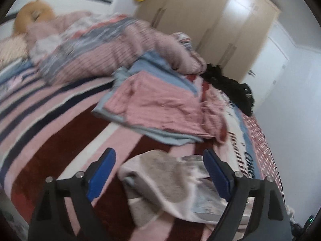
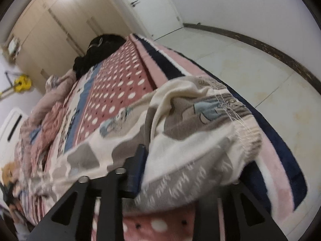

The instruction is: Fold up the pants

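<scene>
The pants (image 1: 160, 184) are cream and grey-brown with a cartoon print and lie bunched on the striped bed blanket. My left gripper (image 1: 159, 160) is open, its blue pads on either side of the pants' near end, a little above the cloth. In the right wrist view the pants (image 2: 190, 132) drape over my right gripper (image 2: 170, 164). One blue pad (image 2: 138, 168) shows at the left of the cloth and the other finger is hidden under it, with the waistband (image 2: 236, 108) bunched in front.
A stack of folded pink and blue clothes (image 1: 152, 104) lies on the bed behind the pants. A rumpled striped quilt (image 1: 112, 46) and a black garment (image 1: 230, 82) lie farther back. The bed edge (image 2: 276, 160) drops to a tiled floor (image 2: 250, 64). Wardrobe doors (image 1: 212, 20) stand behind.
</scene>
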Tool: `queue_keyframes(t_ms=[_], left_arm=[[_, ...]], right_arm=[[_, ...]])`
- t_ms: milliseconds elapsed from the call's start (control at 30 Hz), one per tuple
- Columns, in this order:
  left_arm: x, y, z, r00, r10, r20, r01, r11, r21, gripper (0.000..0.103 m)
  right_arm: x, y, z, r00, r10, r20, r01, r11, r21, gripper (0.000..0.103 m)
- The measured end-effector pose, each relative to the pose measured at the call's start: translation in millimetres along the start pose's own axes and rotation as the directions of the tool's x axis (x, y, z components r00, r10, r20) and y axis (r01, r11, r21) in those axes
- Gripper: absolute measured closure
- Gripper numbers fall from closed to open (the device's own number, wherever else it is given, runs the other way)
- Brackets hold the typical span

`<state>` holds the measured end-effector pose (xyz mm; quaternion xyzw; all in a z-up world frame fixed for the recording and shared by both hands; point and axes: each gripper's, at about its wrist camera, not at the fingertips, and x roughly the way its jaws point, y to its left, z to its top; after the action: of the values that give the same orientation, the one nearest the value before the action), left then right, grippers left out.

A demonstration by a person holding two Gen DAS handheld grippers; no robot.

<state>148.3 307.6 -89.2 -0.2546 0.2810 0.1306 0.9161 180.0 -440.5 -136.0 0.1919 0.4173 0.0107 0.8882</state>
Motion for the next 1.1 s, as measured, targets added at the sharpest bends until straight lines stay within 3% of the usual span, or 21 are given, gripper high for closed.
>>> queue_keyframes(t_ms=[33,100,200,300,400,533,600,733,800,900,967,1067,1100], left_arm=[[-4.6,-8.9,0.9,1.000,-0.015,0.011,0.015,1.000,0.022,0.014],[-10.8,-29.1,3.4,0.999,-0.048,0.021,0.046,0.996,0.074,0.013],[-17.4,-62.7,5.4,0.995,-0.098,0.028,0.092,0.982,0.167,0.006],[-13.0,-93.4,4.5,0.991,-0.136,-0.004,0.132,0.955,0.264,0.005],[1.5,-119.5,-1.9,0.983,-0.165,-0.082,0.183,0.922,0.342,0.004],[24.1,-138.7,-13.9,0.968,-0.182,-0.173,0.238,0.885,0.400,0.004],[30.6,-141.9,-21.2,0.957,-0.194,-0.213,0.267,0.875,0.404,0.004],[37.2,-139.4,-34.2,0.948,-0.184,-0.259,0.285,0.854,0.436,0.004],[36.7,-132.0,-37.9,0.950,-0.177,-0.259,0.278,0.855,0.438,0.004],[35.4,-108.7,-34.5,0.956,-0.166,-0.241,0.253,0.882,0.398,0.004],[31.7,-86.3,-28.5,0.957,-0.179,-0.230,0.249,0.911,0.328,0.004],[21.6,-44.5,-24.7,0.964,-0.148,-0.221,0.193,0.961,0.197,0.004],[18.7,-34.2,-26.6,0.962,-0.160,-0.222,0.198,0.967,0.162,0.004]], right_arm=[[-8.7,4.1,-3.3,1.000,-0.014,-0.001,0.014,0.999,-0.038,0.056],[-23.3,16.1,-8.1,0.999,-0.034,0.003,0.034,0.992,-0.119,0.045],[-44.9,37.8,-13.4,0.998,-0.057,0.007,0.057,0.967,-0.247,0.040],[-63.5,66.1,-14.1,1.000,0.011,0.015,-0.005,0.933,-0.359,0.029],[-67.9,101.3,-8.8,0.998,0.053,0.022,-0.037,0.888,-0.458,0.027],[-43.0,151.5,0.7,0.986,0.158,-0.044,-0.156,0.822,-0.547,0.027],[-15.8,183.6,0.8,0.973,0.203,-0.109,-0.227,0.762,-0.607,0.027],[45.3,239.3,-4.4,0.931,0.256,-0.259,-0.364,0.679,-0.638,0.027],[76.9,266.6,-10.8,0.913,0.255,-0.319,-0.406,0.645,-0.647,0.028],[115.3,308.4,-25.9,0.882,0.242,-0.405,-0.465,0.590,-0.660,0.035],[133.1,334.0,-37.1,0.864,0.234,-0.446,-0.496,0.551,-0.672,0.035],[156.0,383.2,-52.6,0.808,0.259,-0.530,-0.582,0.498,-0.644,0.035],[159.3,396.3,-56.7,0.796,0.268,-0.543,-0.598,0.487,-0.637,0.035]])
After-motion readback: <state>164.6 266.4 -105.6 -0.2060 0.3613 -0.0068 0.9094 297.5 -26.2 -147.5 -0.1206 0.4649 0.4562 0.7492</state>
